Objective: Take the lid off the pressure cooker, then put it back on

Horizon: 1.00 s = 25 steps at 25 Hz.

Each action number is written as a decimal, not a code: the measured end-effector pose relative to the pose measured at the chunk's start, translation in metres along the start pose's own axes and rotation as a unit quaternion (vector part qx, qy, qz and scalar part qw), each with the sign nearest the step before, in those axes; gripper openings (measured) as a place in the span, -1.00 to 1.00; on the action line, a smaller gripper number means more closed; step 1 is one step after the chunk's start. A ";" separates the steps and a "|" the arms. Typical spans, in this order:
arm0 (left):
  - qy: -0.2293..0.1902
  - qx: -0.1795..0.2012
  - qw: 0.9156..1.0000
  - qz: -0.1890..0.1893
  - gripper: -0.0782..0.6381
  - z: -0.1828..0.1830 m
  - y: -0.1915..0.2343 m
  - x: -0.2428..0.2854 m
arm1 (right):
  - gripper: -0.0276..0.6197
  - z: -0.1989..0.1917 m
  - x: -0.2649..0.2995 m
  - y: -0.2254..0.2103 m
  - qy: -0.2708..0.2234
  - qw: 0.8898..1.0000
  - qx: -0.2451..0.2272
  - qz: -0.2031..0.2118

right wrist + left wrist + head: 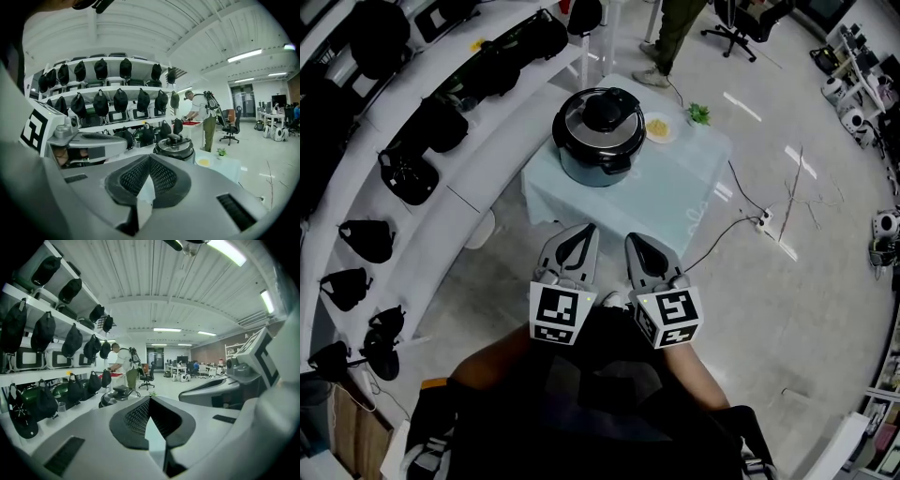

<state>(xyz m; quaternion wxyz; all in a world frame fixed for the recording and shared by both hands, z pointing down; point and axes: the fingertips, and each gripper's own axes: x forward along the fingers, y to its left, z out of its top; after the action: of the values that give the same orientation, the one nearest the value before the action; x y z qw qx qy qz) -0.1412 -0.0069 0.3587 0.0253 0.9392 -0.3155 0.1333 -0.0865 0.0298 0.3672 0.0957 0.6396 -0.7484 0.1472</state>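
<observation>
The pressure cooker (598,141) stands on a small table (684,192) with a pale blue cloth, its black-knobbed lid (602,114) seated on top. Both grippers hover side by side short of the table's near edge, apart from the cooker. My left gripper (582,229) has its jaws together with nothing between them, and so does my right gripper (635,238). In the right gripper view the cooker (174,147) sits just beyond the shut tips (149,157). In the left gripper view the cooker (114,397) is partly hidden to the left of the shut tips (149,398).
A small plate (658,127) and a little green plant (699,113) share the table behind the cooker. Curved white shelves (441,178) with black bags run along the left. A person (667,37) stands beyond the table. Cables (759,220) trail on the floor at the right.
</observation>
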 end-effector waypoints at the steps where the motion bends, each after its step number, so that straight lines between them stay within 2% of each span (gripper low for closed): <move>1: 0.000 -0.002 1.000 0.002 -0.76 0.001 -0.004 0.004 | -0.86 0.001 -0.001 -0.005 0.002 1.000 -0.001 0.002; 9: 0.004 -0.004 1.000 0.022 -0.76 0.008 -0.026 0.029 | -0.86 0.007 -0.007 -0.040 -0.005 1.000 -0.018 0.023; 14: 0.015 0.000 0.999 0.030 -0.76 0.012 -0.026 0.042 | -0.86 0.013 0.002 -0.057 -0.006 0.999 -0.015 0.030; 25: 0.025 -0.015 0.999 0.034 -0.76 0.009 0.024 0.103 | -0.85 0.027 0.074 -0.085 0.013 0.999 -0.023 0.041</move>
<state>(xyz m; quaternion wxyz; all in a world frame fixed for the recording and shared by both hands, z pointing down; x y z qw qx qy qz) -0.0750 -0.0877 0.3760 0.0424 0.9236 -0.3488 0.1531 -0.0131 -0.0595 0.3750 0.1137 0.6040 -0.7760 0.1417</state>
